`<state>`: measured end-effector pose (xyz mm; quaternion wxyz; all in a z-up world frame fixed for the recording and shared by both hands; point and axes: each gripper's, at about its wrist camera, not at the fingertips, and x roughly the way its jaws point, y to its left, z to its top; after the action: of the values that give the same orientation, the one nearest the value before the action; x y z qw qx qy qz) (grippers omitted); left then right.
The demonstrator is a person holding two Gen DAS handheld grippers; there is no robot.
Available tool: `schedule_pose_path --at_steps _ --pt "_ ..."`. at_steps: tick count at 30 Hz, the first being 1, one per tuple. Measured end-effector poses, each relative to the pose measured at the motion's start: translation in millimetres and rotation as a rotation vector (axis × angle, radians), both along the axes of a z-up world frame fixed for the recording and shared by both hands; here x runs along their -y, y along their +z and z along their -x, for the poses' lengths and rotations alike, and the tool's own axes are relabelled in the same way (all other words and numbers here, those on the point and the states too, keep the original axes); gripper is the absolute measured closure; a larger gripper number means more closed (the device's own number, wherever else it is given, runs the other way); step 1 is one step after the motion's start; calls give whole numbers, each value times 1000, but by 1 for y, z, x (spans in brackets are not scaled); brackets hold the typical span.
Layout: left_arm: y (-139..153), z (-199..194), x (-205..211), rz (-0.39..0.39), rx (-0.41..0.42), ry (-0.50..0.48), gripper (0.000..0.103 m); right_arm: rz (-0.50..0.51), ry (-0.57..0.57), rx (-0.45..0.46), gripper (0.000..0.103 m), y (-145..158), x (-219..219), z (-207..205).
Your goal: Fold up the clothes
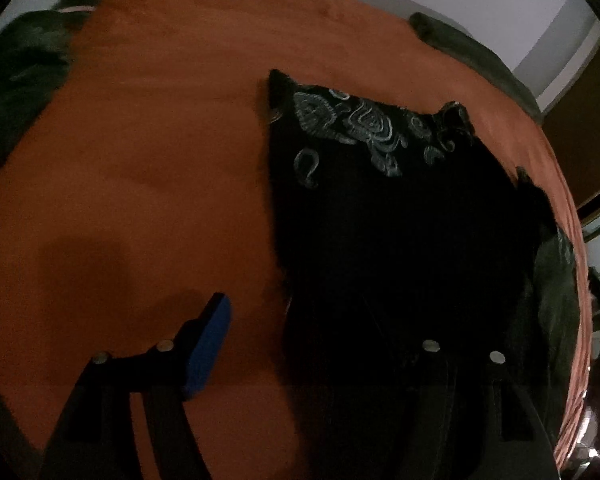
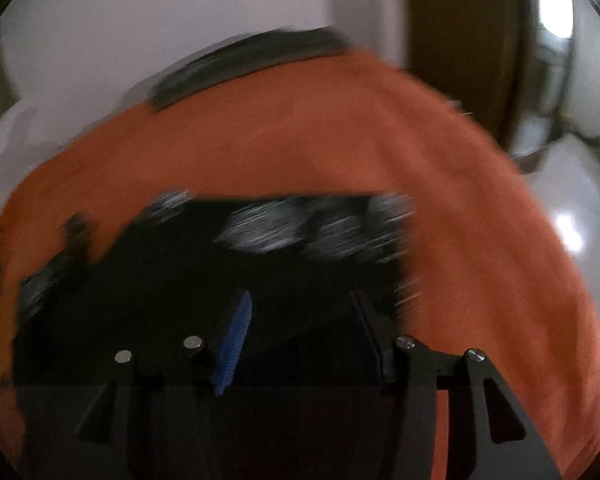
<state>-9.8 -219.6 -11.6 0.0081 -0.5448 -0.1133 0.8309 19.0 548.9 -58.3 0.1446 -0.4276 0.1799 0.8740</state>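
Black garment (image 1: 400,220) flat on orange cover (image 1: 140,140), embroidery at far end. Left gripper (image 1: 320,340) spread wide, empty, over garment's left edge. Right gripper (image 2: 300,332) parted above garment, nothing pinched.

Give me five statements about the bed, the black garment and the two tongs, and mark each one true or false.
1. The black garment with pale swirl embroidery lies on an orange fabric bed cover. True.
2. The garment's embroidery is bright red. False: it is pale grey-white.
3. The left tongs stand open with nothing clamped between the pads. True: one blue pad is over bare cover, the other finger over the garment.
4. The right tongs are clamped shut on a white towel. False: their blue pads stand apart above the black garment, and no towel is in view.
5. The bed cover is bare apart from the black garment. False: dark green fabric lies at its edges.
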Motion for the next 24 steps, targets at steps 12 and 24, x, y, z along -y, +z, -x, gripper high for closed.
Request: schedule_pose_path --at_steps 12,24 --pt "3 37 -15 111 -71 -35 97 92 272 -1 54 -18 148 -28" --pt "9 33 7 170 -29 -61 95 139 194 72 54 -57 143 -44"
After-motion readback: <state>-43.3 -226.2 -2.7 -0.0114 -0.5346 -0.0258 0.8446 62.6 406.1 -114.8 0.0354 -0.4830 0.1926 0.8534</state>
